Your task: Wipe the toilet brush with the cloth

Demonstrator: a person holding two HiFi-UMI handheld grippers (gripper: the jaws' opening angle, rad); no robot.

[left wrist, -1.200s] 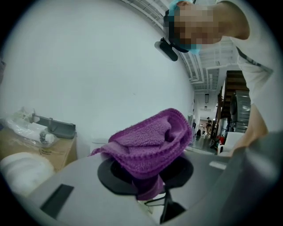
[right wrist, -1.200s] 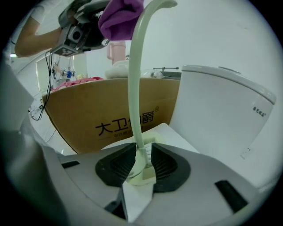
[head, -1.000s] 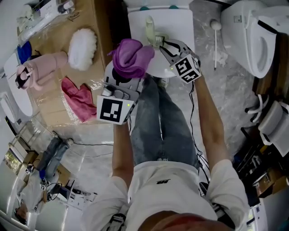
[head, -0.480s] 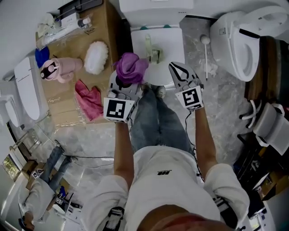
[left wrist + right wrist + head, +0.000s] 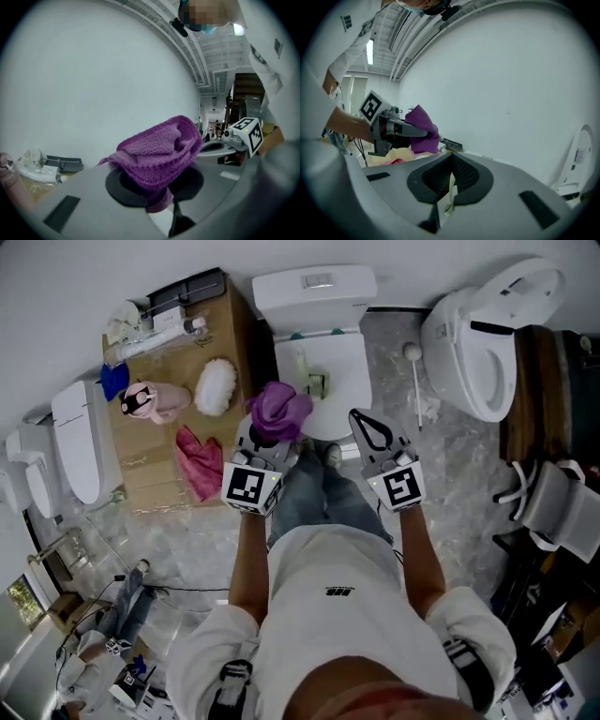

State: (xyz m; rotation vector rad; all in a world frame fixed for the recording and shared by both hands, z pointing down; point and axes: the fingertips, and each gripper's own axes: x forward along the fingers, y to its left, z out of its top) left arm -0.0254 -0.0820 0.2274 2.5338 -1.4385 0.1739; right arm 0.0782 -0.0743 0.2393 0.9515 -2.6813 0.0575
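i hold both my arms straight out in front of me, side by side. my left arm (image 5: pixel 246 559) ends in my left gripper (image 5: pixel 267 439). its jaws are squeezed tight on the purple cloth (image 5: pixel 279 409), which sticks up in a bunch. my right arm (image 5: pixel 417 559) ends in my right gripper (image 5: pixel 359 420). its jaws have just been closing and now sit together with nothing gripped between them. both grippers point away from me and tip a little down.
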